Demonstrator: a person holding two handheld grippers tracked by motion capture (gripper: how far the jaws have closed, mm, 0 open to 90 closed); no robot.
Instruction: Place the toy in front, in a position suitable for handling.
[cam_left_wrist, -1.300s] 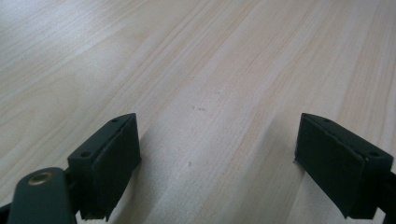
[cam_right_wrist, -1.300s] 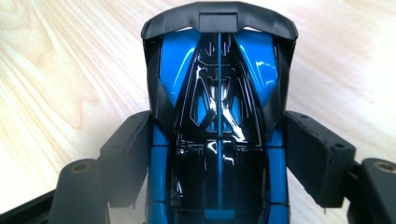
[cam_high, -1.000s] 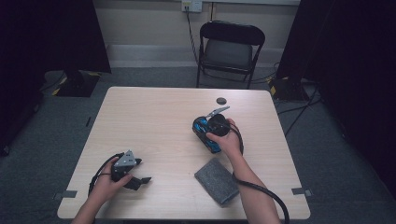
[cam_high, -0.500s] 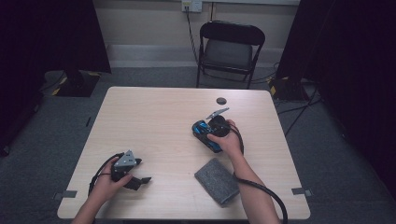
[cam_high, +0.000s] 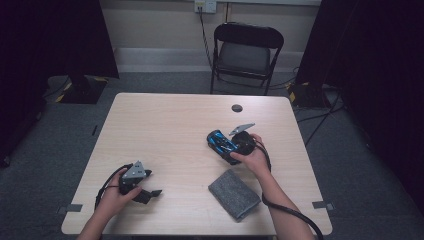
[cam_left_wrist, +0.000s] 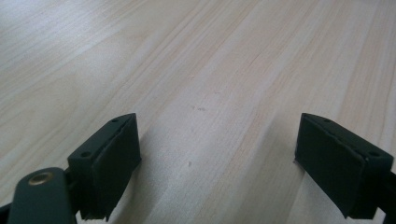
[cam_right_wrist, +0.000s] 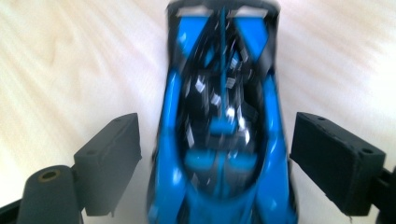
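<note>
Right gripper jaws released around blue toy car, just opened.
Left gripper jaws spread wide over bare worktop, holding nothing.

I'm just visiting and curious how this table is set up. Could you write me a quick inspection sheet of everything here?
Surface: pale wood table, bare apart from the items below.
Job's things: blue and black toy car on the table, between the right gripper's jaws, a gap showing on each side.
Clutter: grey cloth pad near the front edge; small dark disc near the far edge.
Grippers: right gripper open, jaws just opened wider; left gripper open over bare wood.
Cables: one trails from each gripper.
Surroundings: folding chair, dark curtains, grey carpet.
</note>
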